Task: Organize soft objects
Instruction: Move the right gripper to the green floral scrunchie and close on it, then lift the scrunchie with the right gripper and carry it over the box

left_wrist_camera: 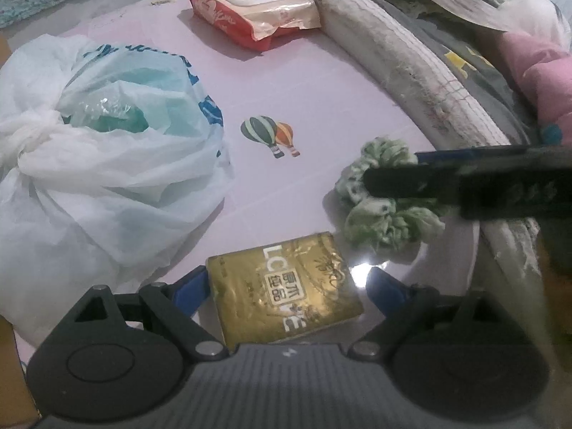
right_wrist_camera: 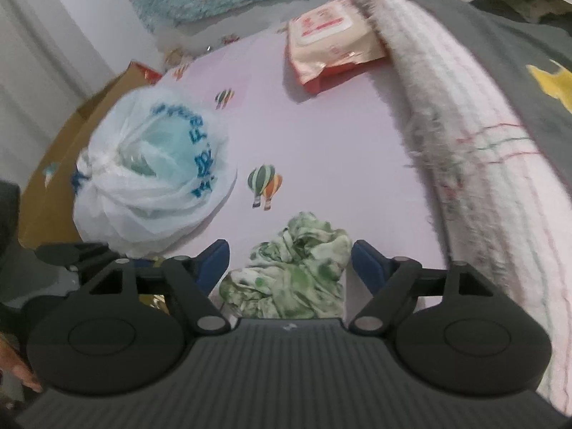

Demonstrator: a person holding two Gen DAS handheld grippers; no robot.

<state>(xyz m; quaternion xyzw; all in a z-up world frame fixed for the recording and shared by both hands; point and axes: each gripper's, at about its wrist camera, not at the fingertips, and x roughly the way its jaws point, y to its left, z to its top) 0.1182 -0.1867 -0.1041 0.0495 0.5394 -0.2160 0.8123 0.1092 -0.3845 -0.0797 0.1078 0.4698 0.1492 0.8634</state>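
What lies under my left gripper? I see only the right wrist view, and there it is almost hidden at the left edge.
Observer: A gold packet lies flat on the pink table, between the open fingers of the left gripper.
Operator: And how does my right gripper stand over the green scrunchie?
Observer: Seen from the side, one finger of the right gripper crosses the green scrunchie; I cannot tell whether it touches.
Operator: Is anything soft further right?
Observer: Yes, a pink cloth lies beyond the white towel roll.
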